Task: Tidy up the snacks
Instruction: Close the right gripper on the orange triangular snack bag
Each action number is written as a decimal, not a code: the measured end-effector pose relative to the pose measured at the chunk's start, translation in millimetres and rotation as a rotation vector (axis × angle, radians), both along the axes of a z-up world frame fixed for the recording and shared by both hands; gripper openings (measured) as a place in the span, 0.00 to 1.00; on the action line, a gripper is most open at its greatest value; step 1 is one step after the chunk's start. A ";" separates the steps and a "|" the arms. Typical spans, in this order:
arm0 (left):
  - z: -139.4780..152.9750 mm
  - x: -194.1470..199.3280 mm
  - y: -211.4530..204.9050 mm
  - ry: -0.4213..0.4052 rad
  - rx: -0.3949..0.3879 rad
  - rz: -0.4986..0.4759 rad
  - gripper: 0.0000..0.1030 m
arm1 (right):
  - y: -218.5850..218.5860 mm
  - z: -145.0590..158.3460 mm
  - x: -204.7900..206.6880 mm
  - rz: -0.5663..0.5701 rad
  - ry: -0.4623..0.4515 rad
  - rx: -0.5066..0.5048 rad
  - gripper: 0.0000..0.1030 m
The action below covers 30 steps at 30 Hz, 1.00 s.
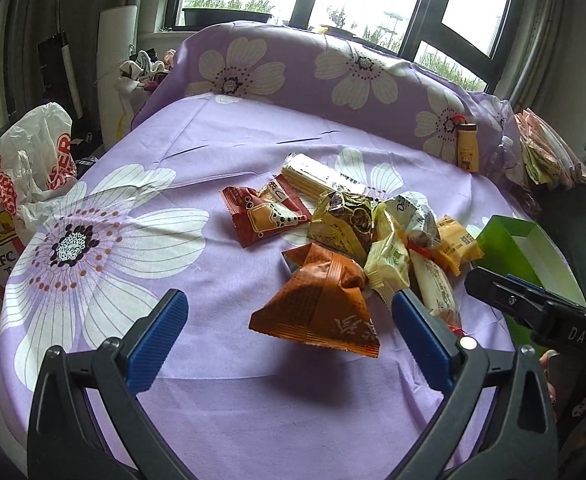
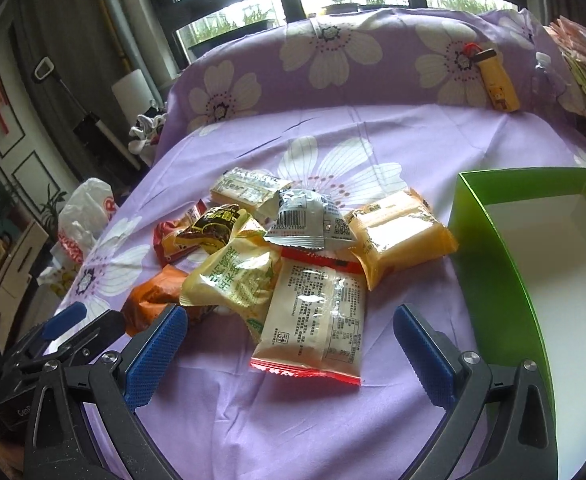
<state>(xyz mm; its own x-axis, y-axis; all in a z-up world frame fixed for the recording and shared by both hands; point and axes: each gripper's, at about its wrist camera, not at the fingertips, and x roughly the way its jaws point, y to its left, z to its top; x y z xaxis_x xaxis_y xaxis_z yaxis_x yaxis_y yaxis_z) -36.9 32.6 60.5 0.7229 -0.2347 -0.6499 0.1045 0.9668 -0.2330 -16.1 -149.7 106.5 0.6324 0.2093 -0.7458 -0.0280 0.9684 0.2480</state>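
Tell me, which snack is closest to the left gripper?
The orange packet. It sits alone at the front of the pile, right between the open left gripper fingers.

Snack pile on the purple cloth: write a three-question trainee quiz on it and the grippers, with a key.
1. True or false: the green box already holds snacks.
2. Which packet lies nearest the open left gripper? A) orange packet B) silver packet C) dark red packet
3. Fill in: between the right gripper's spread fingers lies the clear packet with a ____ serrated edge.

Key: 1 false, its white inside shows bare; 2 A; 3 red.
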 end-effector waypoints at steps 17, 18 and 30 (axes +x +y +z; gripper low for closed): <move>3.1 -2.3 -1.5 -0.003 -0.043 -0.028 0.82 | 0.3 2.2 -2.6 -0.023 -0.014 0.012 0.99; 3.1 -2.5 -2.6 -0.003 -0.043 -0.033 0.81 | -0.4 2.8 -3.3 -0.025 -0.017 0.017 0.97; -4.4 3.7 -5.3 0.059 -0.117 -0.081 0.52 | -8.3 -2.3 2.8 -0.004 0.059 0.226 0.66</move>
<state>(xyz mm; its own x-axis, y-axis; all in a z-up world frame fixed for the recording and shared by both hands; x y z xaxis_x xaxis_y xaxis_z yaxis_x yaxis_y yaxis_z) -33.2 27.3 56.0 0.6594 -0.3679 -0.6556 0.1640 0.9215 -0.3522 -13.3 -158.1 104.3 0.5906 0.3725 -0.7159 -0.0031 0.8881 0.4596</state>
